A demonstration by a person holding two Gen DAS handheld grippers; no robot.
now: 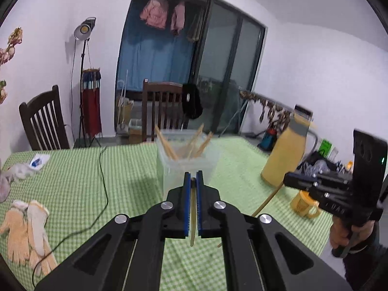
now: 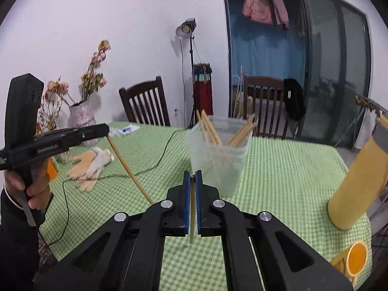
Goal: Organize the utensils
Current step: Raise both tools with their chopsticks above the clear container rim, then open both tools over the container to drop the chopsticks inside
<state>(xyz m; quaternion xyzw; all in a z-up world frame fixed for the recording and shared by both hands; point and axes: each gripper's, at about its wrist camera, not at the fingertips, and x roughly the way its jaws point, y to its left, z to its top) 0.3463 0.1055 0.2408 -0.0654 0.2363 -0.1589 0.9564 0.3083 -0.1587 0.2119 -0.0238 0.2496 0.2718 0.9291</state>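
I am holding two grippers above a table (image 1: 72, 169) covered in green checked cloth. The left gripper (image 1: 193, 177) is pinching a single wooden chopstick (image 1: 192, 218) between its blue pads, the stick hanging down below the fingers. The right gripper (image 2: 192, 175) is doing the same, its fingers pressing tight on another chopstick (image 2: 192, 218) that is dangling beneath them. Just beyond both sets of fingertips, a clear plastic container (image 2: 218, 160) is standing upright on the cloth, with several chopsticks (image 2: 211, 131) leaning inside it and fanning out above the rim. To the right of the right fingers, a tall yellow bottle (image 2: 359, 186) is standing, with a yellow mug (image 2: 356, 259) nearer than it. To the left of the left fingers, a pair of work gloves (image 1: 26, 232) is lying flat, beside a thin black cable (image 1: 104, 184).
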